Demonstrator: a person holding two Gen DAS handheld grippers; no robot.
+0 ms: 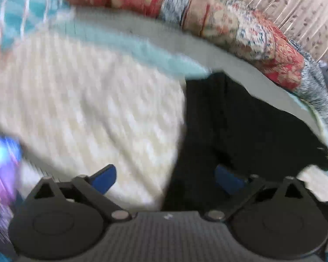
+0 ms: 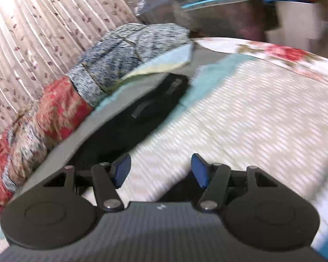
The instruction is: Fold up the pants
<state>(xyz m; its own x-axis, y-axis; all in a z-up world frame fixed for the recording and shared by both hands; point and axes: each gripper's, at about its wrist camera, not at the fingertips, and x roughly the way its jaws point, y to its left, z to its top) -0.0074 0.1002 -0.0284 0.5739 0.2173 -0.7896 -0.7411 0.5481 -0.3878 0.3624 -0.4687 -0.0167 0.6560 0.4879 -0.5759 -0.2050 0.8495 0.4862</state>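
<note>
One pair of black pants [image 1: 240,131], lying in a dark heap on the cream ribbed bedspread [image 1: 87,109], at about 2 o'clock from the left gripper [image 1: 165,178] and 11 o'clock from the right gripper [image 2: 160,169] – in the right wrist view a long bundle [image 2: 142,118] running along the far edge of the bed. Two grippers, each with two blue pads: left spread wide, one pad over cream cloth, the other over black fabric, nothing pinched; right also spread, holding nothing, over bare bedspread just beside the near end of the pants. One patterned quilt [image 2: 54,113], red, cream and grey-blue, bunched along the far edge, close behind the pants. One pleated curtain [image 2: 43,21] beyond it. Open bedspread from 12 to 3 o'clock of the right gripper – room there. Both views blurred.
</note>
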